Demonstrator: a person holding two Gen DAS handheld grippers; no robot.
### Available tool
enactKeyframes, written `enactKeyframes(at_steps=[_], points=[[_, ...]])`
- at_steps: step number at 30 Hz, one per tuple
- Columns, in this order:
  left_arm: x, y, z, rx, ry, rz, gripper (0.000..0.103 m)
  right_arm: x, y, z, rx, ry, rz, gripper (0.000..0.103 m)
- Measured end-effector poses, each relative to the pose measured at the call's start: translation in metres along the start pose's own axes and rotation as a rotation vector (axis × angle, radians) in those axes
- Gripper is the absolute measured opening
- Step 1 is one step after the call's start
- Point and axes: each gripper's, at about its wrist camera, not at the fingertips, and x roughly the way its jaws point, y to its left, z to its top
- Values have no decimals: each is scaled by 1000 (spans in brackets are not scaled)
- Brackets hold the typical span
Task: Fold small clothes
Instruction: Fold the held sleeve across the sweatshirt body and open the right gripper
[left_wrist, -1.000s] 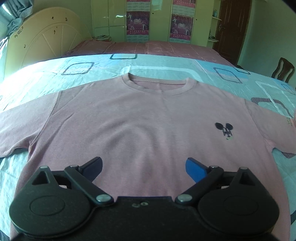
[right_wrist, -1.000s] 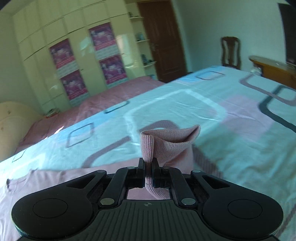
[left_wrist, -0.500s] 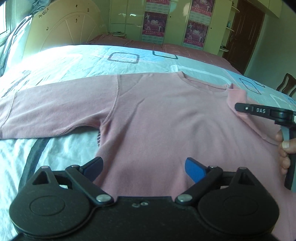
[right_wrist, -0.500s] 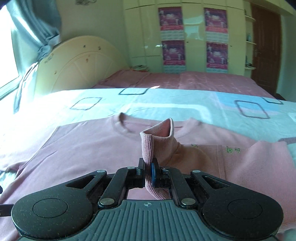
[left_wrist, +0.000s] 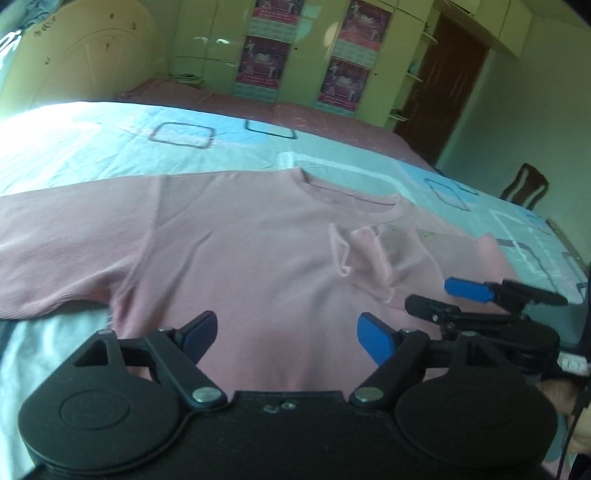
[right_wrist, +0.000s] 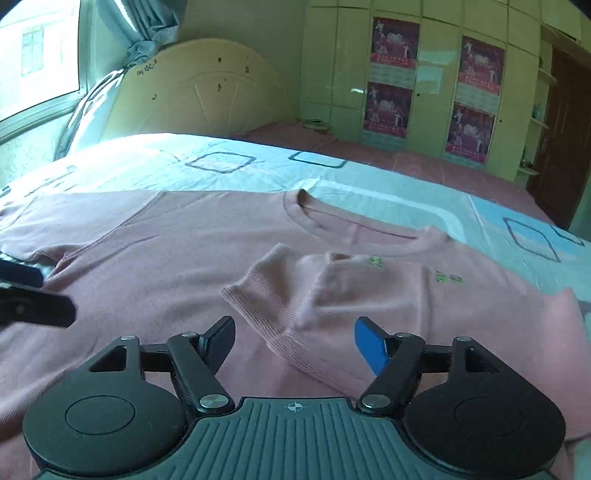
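Nearest in the left wrist view, the left gripper (left_wrist: 286, 332) hung over the lower body of the pink shirt (left_wrist: 229, 258), its jaws apart and closing with only flat cloth beneath them, nothing pinched. Just to its right the right gripper (left_wrist: 436, 295) lay low over the shirt, a person's hand (left_wrist: 561, 402) behind it at the frame's edge.

In the right wrist view, the right gripper (right_wrist: 293, 341) had its jaws opening, and the ribbed cuff of the folded sleeve (right_wrist: 280, 295) lay loose on the shirt between and just beyond the fingers, not pressed by either pad.

The pink shirt (right_wrist: 147, 251) was spread flat on the light blue bedspread (right_wrist: 229, 173), neckline towards the far side. Its right sleeve was folded inward across the chest, while the left sleeve (left_wrist: 55, 251) stretched straight out to the left.

Farther off stood a cream headboard (right_wrist: 192, 96), wardrobe doors with posters (right_wrist: 395, 74), a dark door (left_wrist: 443, 85) and a wooden chair (left_wrist: 526, 186).
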Motion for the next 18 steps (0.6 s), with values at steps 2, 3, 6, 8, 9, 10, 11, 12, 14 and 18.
enactKeyframes(at_steps=[2,3,6,8,9,10,11,12,14,18], points=[[25,-10,8,-20,21,-69,65,-16,-27,-8,66,34,-63,29],[36,-14,12,-23,35,-79,60,-24,-43,-13,109,42,-84,29],[68,-28,19,-3,77,-69,59,-49,-85,-29,212,66,-185,30],[81,-33,22,7,87,-63,59,-62,-110,-37,265,72,-253,30],[85,-36,23,9,91,-59,59,-66,-120,-41,289,71,-284,30],[88,-38,24,7,97,-61,59,-71,-129,-44,315,63,-312,30],[92,-40,25,4,101,-60,58,-73,-136,-46,331,58,-329,30],[94,-41,26,-1,107,-60,55,-78,-144,-48,348,56,-341,30],[102,-46,27,-1,114,-67,53,-78,-155,-51,371,53,-337,30],[109,-50,29,10,113,-66,40,-68,-165,-52,379,62,-301,30]])
